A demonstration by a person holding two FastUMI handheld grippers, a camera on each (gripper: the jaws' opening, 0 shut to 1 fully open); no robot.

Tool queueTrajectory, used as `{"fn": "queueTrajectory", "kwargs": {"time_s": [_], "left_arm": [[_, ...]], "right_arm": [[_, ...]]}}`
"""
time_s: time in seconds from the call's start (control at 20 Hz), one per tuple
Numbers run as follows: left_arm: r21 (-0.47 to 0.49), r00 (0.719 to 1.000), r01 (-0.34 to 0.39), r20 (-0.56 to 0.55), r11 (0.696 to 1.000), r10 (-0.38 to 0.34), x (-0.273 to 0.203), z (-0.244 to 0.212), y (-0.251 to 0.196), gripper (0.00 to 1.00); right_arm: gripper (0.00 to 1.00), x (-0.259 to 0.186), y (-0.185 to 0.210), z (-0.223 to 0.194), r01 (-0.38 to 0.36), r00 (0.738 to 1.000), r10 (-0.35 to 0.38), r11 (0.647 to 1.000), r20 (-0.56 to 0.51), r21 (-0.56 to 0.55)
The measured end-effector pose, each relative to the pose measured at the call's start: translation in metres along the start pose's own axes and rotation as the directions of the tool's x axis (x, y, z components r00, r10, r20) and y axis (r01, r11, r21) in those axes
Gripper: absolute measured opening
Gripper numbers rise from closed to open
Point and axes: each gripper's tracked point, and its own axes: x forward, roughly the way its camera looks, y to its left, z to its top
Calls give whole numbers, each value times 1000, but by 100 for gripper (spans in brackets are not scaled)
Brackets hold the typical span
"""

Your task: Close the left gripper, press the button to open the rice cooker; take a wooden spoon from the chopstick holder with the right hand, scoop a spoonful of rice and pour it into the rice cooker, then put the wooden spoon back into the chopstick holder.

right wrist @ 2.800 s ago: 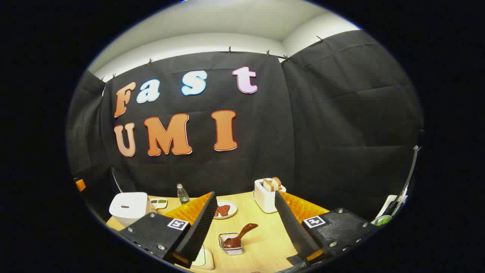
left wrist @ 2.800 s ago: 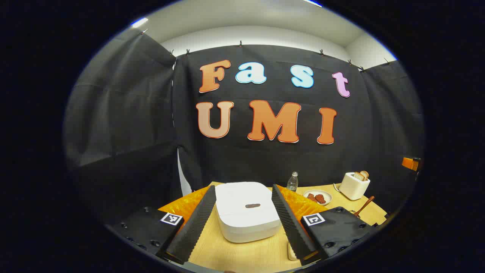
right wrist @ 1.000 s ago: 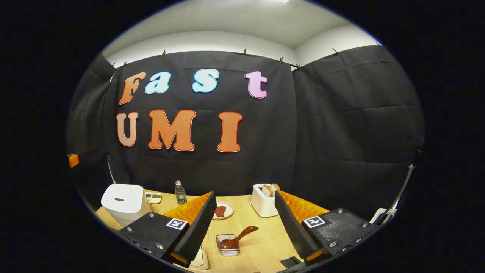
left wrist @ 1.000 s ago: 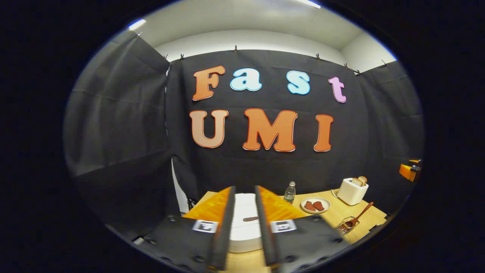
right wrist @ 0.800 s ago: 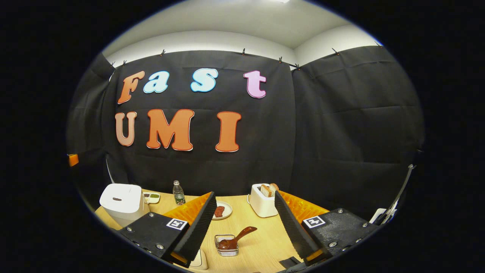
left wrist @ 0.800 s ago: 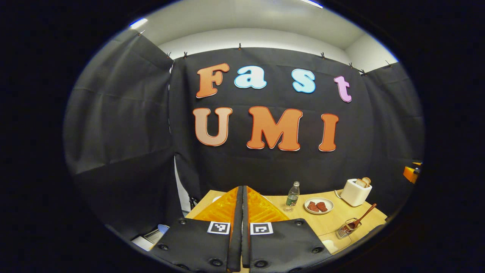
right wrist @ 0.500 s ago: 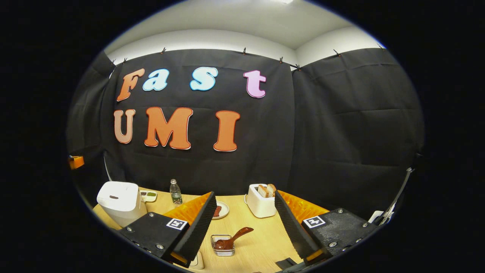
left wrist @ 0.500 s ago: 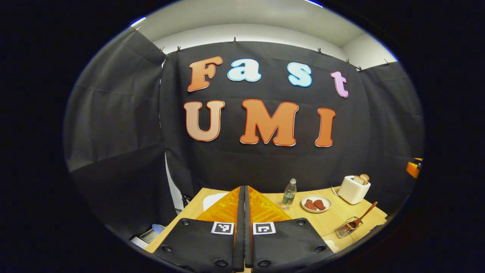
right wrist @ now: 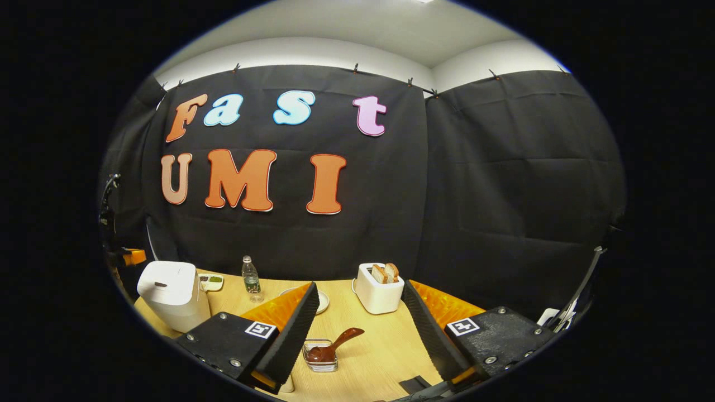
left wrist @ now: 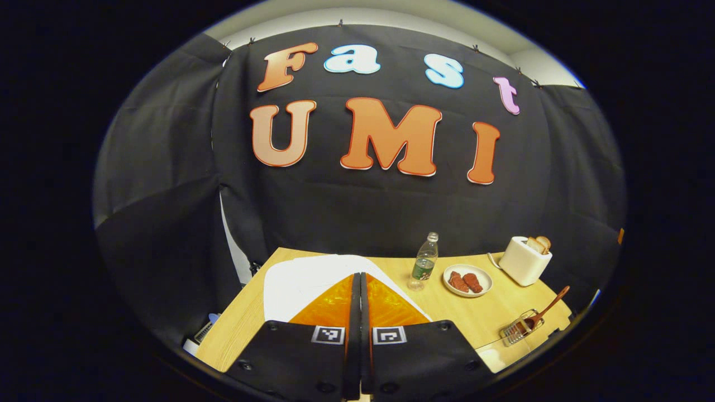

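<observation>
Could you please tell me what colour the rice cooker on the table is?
The rice cooker is white, seen best in the right gripper view.

Bare table [right wrist: 385, 346] between right tool [right wrist: 363, 335] and toaster [right wrist: 379, 293]; wooden spoon [right wrist: 330, 347] just left.

The left gripper [left wrist: 357, 335] has shut and dropped toward the rice cooker [left wrist: 301, 282].
</observation>
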Motion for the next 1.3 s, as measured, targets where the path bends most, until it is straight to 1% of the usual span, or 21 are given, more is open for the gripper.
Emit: {"fn": "queueTrajectory", "kwargs": {"time_s": [0.15,0.2,0.25,0.4,0.55,0.6,0.65,0.7,0.8,0.9,1.05,1.15,1.3], "left_arm": [[-17,997,-4,-71,1000,2,17,-28,4,4],[-15,995,-4,-98,1000,3,22,-38,5,6],[-14,993,1,-120,1000,-3,24,-47,4,5],[-17,985,3,-170,1000,-6,29,-67,4,5],[-19,980,0,-201,1000,-4,26,-81,5,3],[-15,983,4,-181,1000,-7,29,-78,6,3],[-14,980,5,-201,1000,-7,28,-81,6,5],[-16,980,11,-197,1000,-13,30,-79,6,4],[-16,971,28,-236,999,-31,32,-89,5,5],[-22,976,30,-215,999,-34,31,-84,4,5],[-10,978,15,-208,1000,-17,28,-76,5,5],[-12,988,-29,-151,1000,27,18,-44,13,5],[-24,998,-66,4,998,66,-5,28,24,5]], "right_arm": [[95,1,-4,-14,14,999,-14,1000,-33,9],[95,0,-7,-17,18,999,-18,1000,-41,13],[96,0,-8,-18,24,999,-24,1000,-45,16],[95,1,-13,-23,44,997,-43,999,-57,22],[95,1,-16,-26,56,996,-55,998,-65,21],[95,1,-16,-28,59,996,-57,998,-68,20],[95,0,-16,-28,60,996,-59,998,-71,18],[95,0,-16,-30,60,995,-59,998,-75,16],[96,-1,-15,-31,59,995,-58,998,-78,16],[95,-2,-14,-31,54,995,-53,998,-79,19],[96,-3,-11,-29,49,996,-48,999,-71,11],[95,-5,-14,-22,54,997,-53,998,-51,11],[95,-7,-15,-18,53,998,-52,998,-32,27]]}}
